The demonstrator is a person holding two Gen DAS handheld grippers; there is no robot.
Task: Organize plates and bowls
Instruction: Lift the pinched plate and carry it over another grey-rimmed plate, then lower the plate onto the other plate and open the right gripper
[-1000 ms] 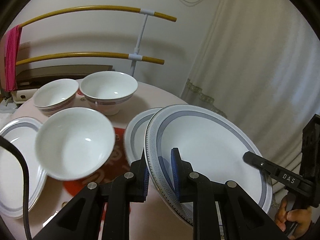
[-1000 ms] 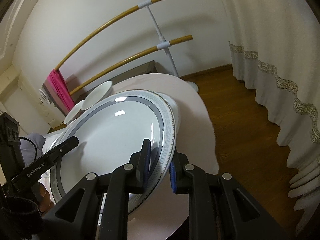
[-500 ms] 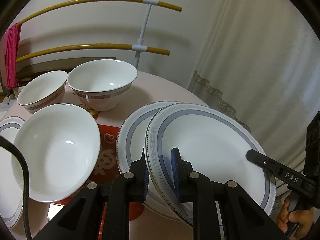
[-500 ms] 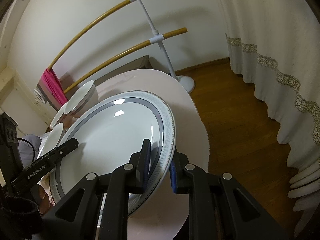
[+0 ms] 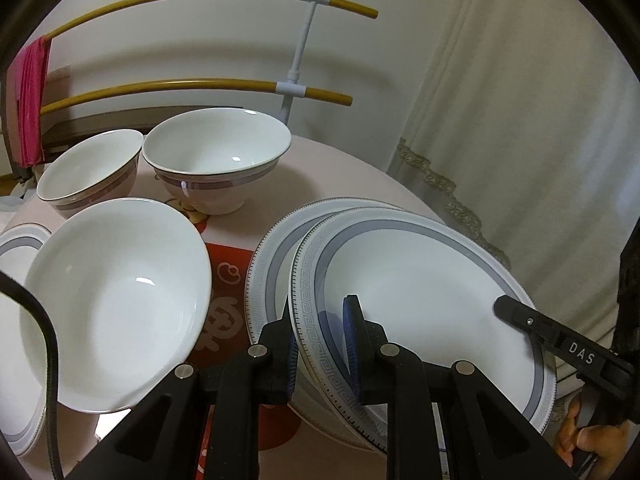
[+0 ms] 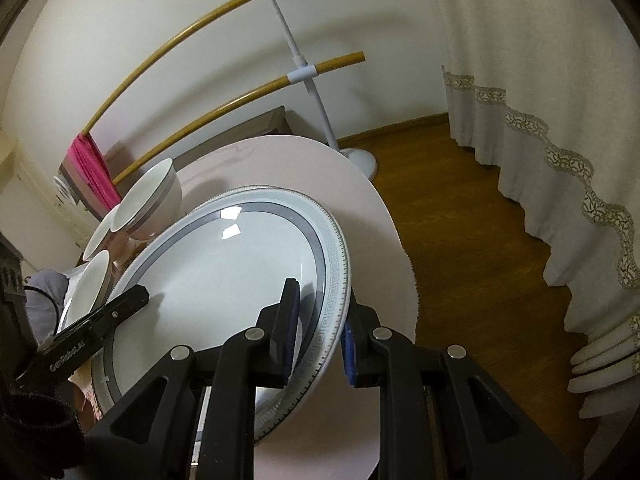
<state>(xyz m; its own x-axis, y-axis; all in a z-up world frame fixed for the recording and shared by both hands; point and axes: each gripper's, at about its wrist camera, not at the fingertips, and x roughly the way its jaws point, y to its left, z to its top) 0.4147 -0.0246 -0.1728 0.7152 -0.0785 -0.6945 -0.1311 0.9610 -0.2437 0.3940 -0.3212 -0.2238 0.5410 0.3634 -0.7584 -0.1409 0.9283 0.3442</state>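
Round pink table [image 5: 352, 176]: both grippers, left gripper [image 5: 320, 344] and right gripper [image 6: 318, 328], clamped on opposite rims of the grey-banded plate [image 5: 420, 304], have lowered it nearly onto the matching plate [image 5: 276, 252] beneath, so stacking is almost done.

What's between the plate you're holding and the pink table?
Another plate, same grey band, lies under the held plate on the table; the left wrist view shows it.

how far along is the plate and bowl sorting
Done: nothing clearly finished. In hand: both tools, left and right, clamp opposite rims of the grey-banded plate, held over a matching plate on the table. Left: three bowls stand unstacked, and another plate sits apart.
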